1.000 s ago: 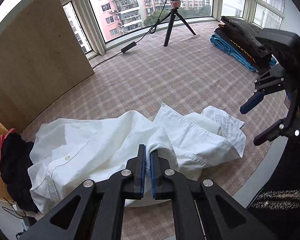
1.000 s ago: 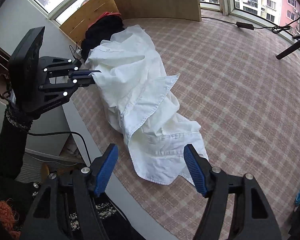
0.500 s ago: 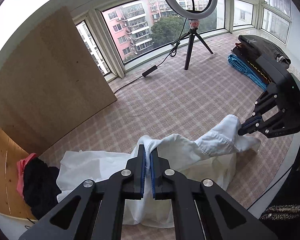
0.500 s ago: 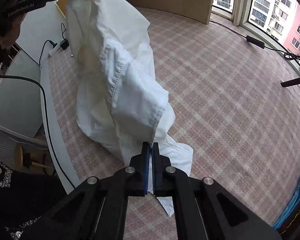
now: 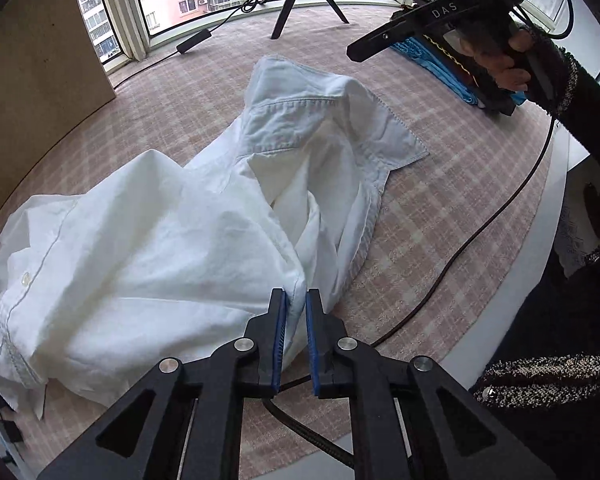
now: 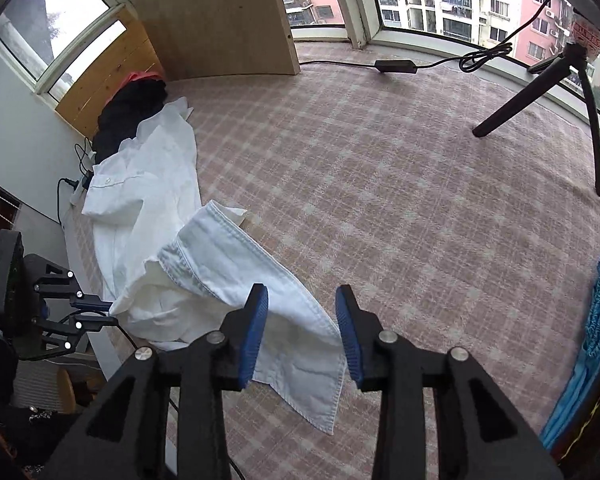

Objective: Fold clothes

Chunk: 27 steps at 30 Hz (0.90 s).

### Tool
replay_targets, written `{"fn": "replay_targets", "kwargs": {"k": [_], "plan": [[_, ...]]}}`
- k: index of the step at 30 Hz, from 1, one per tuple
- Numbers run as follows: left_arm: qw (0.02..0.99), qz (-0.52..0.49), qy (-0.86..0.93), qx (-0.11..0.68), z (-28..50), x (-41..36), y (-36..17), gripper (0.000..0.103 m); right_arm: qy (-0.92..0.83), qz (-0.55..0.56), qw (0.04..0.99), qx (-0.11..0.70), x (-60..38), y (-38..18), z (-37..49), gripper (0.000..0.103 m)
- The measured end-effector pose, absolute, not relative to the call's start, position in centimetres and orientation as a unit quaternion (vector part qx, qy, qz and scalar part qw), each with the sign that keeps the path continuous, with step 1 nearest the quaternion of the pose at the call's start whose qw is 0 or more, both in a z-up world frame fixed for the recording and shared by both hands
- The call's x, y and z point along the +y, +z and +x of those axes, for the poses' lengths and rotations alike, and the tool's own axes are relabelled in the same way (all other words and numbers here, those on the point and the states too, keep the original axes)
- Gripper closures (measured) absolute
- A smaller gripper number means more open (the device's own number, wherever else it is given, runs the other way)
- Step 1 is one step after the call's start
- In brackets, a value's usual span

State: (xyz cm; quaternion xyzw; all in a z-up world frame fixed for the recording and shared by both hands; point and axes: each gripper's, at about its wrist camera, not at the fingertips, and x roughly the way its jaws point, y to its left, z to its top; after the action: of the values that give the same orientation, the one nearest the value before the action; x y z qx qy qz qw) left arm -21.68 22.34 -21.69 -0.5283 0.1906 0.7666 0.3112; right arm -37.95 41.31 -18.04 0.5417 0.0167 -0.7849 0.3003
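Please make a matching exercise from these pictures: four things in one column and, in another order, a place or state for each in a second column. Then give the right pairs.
Things:
1. left gripper
2. right gripper
3. shirt
4. tripod

Place or state:
A. stands near the windows
B. open, holding nothing
C. shut on the shirt's edge
D. lies crumpled on the checked cloth

Pairs: 1-C, 2-B, 3-D, 4-A
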Motion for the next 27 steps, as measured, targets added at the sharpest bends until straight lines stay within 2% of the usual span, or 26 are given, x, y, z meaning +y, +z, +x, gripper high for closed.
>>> {"fn": "replay_targets", "kwargs": {"k": [3, 5, 7, 10, 12, 13, 16, 21, 27], "plan": [[0.301, -0.522, 0.778, 0.181, -21.5, 21.7, -20.7, 0.094, -0.77, 0.545, 0.33, 0.032, 40.1, -19.2, -38.1, 0.051], [0.294, -0.518, 0.783, 0.179, -21.1, 21.2, -20.1, 0.093, -0.759, 0.547, 0.35, 0.042, 39.3, -19.9, -38.2, 0.039], [0.287, -0.52, 0.784, 0.181, -20.6, 21.0, -20.0, 0.092, -0.748, 0.548, 0.37, 0.052, 38.4, -20.7, -38.4, 0.038], [0.278, -0.525, 0.783, 0.186, -19.8, 20.5, -20.1, 0.084, -0.731, 0.55, 0.398, 0.068, 37.2, -21.8, -38.5, 0.04], [0.272, -0.528, 0.782, 0.189, -19.2, 20.3, -20.2, 0.083, -0.715, 0.561, 0.411, 0.067, 36.6, -22.3, -38.5, 0.084], [0.27, -0.529, 0.782, 0.191, -19.0, 20.2, -20.3, 0.082, -0.715, 0.561, 0.412, 0.069, 36.5, -22.1, -38.3, 0.099], [0.271, -0.524, 0.781, 0.205, -18.5, 20.9, -20.9, 0.07, -0.737, 0.535, 0.407, 0.071, 36.9, -20.3, -37.6, 0.099], [0.273, -0.512, 0.778, 0.24, -18.7, 22.5, -23.0, 0.069, -0.776, 0.514, 0.365, -0.004, 40.5, -17.5, -38.9, 0.099], [0.248, -0.496, 0.774, 0.307, -19.3, 22.9, -25.3, 0.069, -0.767, 0.532, 0.358, -0.01, 41.1, -18.4, -39.0, 0.099]]}}
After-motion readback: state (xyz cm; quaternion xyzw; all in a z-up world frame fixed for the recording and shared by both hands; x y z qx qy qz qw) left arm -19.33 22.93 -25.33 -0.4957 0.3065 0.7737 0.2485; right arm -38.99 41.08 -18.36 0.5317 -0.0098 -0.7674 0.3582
